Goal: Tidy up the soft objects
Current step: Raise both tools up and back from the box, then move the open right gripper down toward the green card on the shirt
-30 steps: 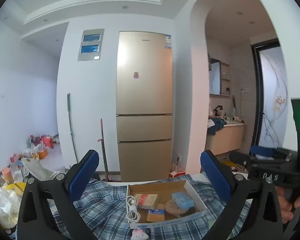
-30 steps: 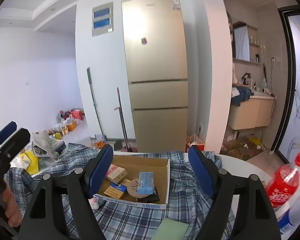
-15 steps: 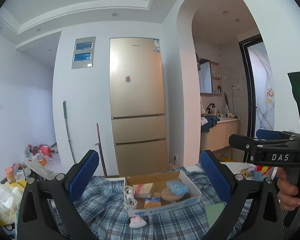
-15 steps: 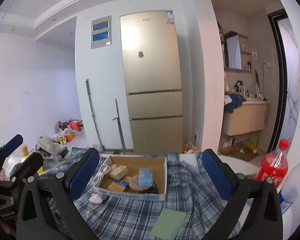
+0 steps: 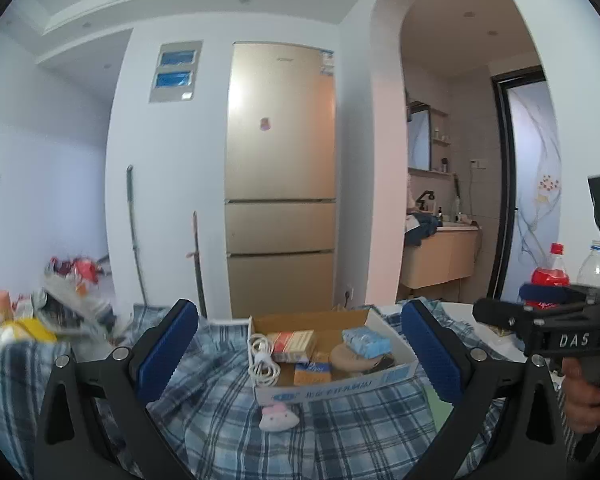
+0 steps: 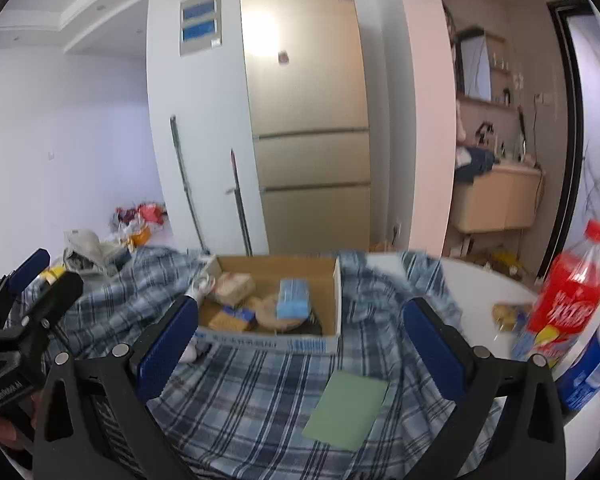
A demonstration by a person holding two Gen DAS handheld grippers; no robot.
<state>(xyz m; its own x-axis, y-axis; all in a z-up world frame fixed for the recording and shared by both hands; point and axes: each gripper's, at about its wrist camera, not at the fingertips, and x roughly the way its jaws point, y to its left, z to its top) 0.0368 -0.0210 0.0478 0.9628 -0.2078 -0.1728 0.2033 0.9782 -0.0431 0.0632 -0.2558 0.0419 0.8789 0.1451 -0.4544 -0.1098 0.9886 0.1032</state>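
Nothing sorted yet: both grippers, left gripper [image 5: 300,354] and right gripper [image 6: 302,350], gape empty; small pink plush toy [image 5: 278,418] lies outside the shallow cardboard box [image 5: 340,385].

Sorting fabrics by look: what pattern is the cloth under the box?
Blue-and-white plaid cloth, clearest in the right wrist view.

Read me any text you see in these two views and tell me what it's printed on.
"DAS": white letters on the right tool, seen from the left wrist.
Cardboard box front: blue print, too small to read.
Red bottle label: white characters, blurred.
Fridge stickers and brand: unreadable.
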